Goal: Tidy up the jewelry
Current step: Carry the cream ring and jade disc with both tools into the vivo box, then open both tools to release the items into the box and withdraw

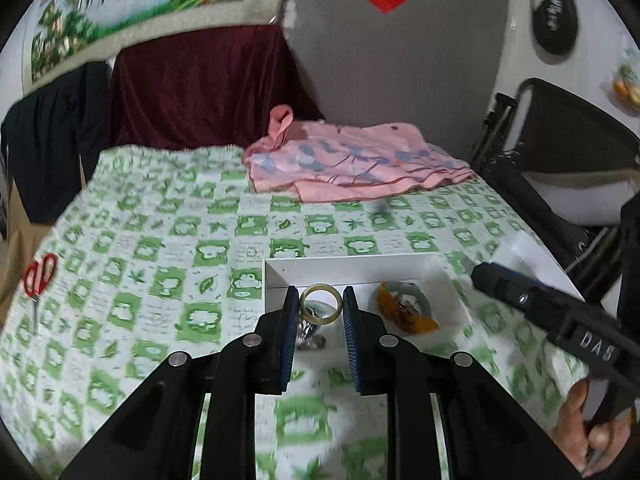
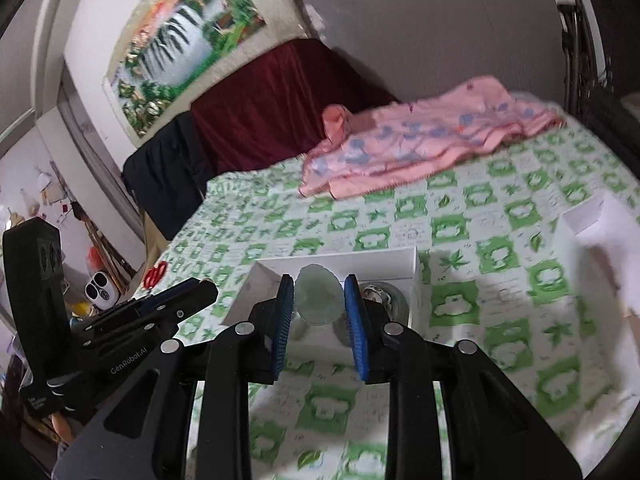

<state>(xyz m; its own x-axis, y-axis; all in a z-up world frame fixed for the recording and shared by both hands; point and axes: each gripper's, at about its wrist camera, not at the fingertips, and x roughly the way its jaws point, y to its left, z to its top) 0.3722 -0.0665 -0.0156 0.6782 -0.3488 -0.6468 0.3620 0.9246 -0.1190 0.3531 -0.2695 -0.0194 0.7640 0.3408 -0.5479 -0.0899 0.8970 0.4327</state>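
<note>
Scissors well left of box.

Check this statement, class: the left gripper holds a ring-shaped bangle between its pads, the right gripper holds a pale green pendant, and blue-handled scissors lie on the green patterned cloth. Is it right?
One detail is wrong: the scissors have red handles, not blue, as the left wrist view shows. The rest stands: the left gripper holds the bangle, the right gripper holds the pale green pendant, and the scissors lie on the green patterned cloth.
</note>
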